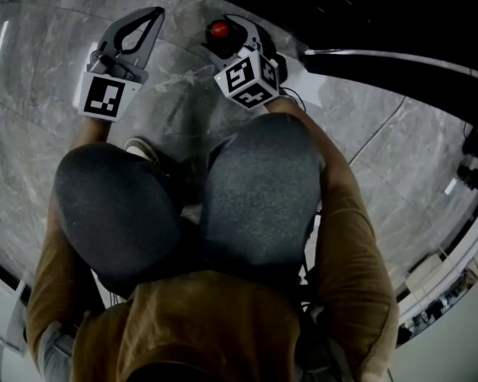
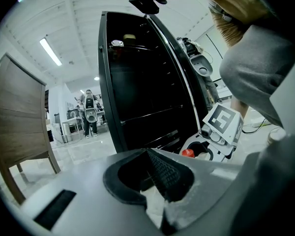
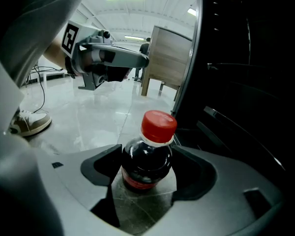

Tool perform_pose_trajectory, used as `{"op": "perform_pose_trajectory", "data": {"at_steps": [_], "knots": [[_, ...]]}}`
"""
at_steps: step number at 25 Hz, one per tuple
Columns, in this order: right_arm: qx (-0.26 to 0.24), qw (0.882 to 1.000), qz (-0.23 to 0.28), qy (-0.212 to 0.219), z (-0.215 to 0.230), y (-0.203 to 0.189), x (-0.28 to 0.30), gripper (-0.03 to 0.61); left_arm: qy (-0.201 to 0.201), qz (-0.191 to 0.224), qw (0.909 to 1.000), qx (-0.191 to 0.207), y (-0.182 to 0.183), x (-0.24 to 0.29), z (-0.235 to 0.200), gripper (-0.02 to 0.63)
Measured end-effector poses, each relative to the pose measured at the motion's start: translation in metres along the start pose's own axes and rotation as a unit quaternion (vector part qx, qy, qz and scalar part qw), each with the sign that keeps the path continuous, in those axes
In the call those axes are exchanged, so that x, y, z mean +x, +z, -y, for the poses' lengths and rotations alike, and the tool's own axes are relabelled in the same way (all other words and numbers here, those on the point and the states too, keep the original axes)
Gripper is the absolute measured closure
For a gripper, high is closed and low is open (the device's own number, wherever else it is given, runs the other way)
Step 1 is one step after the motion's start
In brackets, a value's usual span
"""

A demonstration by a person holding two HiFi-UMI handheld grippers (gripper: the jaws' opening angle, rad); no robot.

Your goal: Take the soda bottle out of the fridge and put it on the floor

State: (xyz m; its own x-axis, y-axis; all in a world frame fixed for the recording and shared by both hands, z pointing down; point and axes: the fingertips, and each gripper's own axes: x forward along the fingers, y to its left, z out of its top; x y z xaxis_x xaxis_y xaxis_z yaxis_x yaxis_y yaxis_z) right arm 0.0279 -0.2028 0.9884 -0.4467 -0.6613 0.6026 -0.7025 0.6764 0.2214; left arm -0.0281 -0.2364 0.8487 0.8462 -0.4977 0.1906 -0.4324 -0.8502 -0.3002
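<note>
Currently, the right gripper is holding the soda bottle low over the floor, its jaws closing on the dark body from both sides, just below the red cap. The bottle is standing upright between those jaws, long axis vertical and cap uppermost, so it is lying squarely inside the grasp rather than ahead of or beside it. Marble tiles are showing directly beneath the jaws and under the bottle's base (whether the base is actually touching the floor is not clear from the right gripper view). The open fridge is rising just beyond the outer side of the right jaws, dark and shelved, with the bottle already outside it.

The left gripper is hanging off to the other side of the bottle, apart from it, with its jaws pressing together on nothing. The right gripper is therefore by far the nearer one, and the left is playing no part in the hold.

Judging from this, the task is nearing its end: what is remaining is setting the base flat, parting the right jaws sideways, and drawing them straight back along their own line. Any tilt or drag during release is risking a toppled bottle, since it is tall, narrow and smooth.
</note>
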Motion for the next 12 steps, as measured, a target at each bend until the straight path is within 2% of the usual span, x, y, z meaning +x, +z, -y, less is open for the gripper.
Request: {"op": "perform_pose_trajectory", "data": {"at_steps": [7, 12], "knots": [[0.000, 0.999, -0.034, 0.002, 0.001, -0.023, -0.007, 0.279, -0.014, 0.008, 0.9998, -0.012, 0.001, 0.012, 0.008, 0.618], [0.000, 0.999, -0.037, 0.000, 0.005, -0.027, -0.015, 0.279, -0.020, 0.008, 0.9997, -0.014, 0.001, 0.019, 0.010, 0.618]]}}
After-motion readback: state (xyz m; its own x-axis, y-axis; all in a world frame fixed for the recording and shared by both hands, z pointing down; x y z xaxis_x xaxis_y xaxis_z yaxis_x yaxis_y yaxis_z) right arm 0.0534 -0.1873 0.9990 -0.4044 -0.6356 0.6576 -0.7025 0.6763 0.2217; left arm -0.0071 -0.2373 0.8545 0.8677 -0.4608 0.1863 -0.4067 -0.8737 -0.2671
